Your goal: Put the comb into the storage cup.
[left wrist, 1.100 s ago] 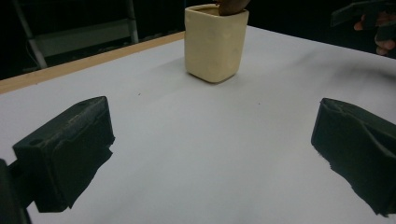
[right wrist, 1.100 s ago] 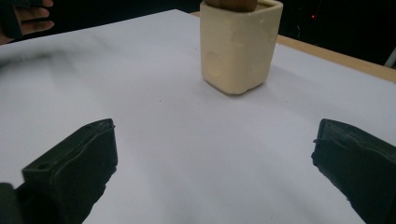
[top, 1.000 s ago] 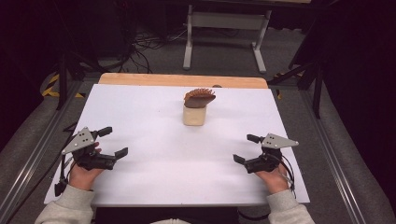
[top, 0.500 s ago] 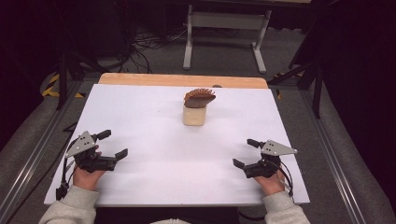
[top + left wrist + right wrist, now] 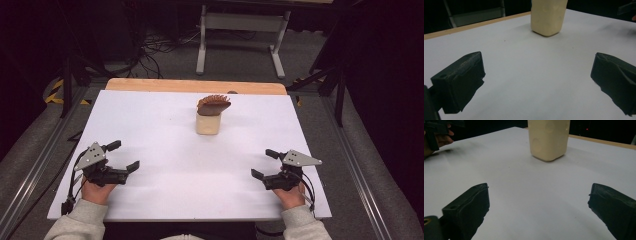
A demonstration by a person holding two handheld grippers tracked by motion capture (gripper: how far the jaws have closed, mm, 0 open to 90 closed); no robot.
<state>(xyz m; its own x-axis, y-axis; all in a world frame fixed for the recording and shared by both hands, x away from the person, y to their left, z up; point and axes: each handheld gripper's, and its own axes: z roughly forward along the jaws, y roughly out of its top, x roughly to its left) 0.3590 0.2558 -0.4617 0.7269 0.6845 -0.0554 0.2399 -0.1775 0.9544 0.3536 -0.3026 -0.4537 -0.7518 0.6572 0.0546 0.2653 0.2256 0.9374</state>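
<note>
Covering most of the table [image 5: 150,85] is a big white sheet [image 5: 165,150]. Far back in its middle stands a cream block [image 5: 207,123] with a brown ridged thing [image 5: 213,104] on top. The left gripper [image 5: 124,156] and right gripper [image 5: 262,164] sit near the front, both wide and empty. Nothing looks started; reaching forward to the block probably comes next

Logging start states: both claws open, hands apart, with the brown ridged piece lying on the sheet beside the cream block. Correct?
Not quite: in the high view the brown ridged piece rests on top of the cream block, not beside it. Left claw and right claw are open, apart.
</note>
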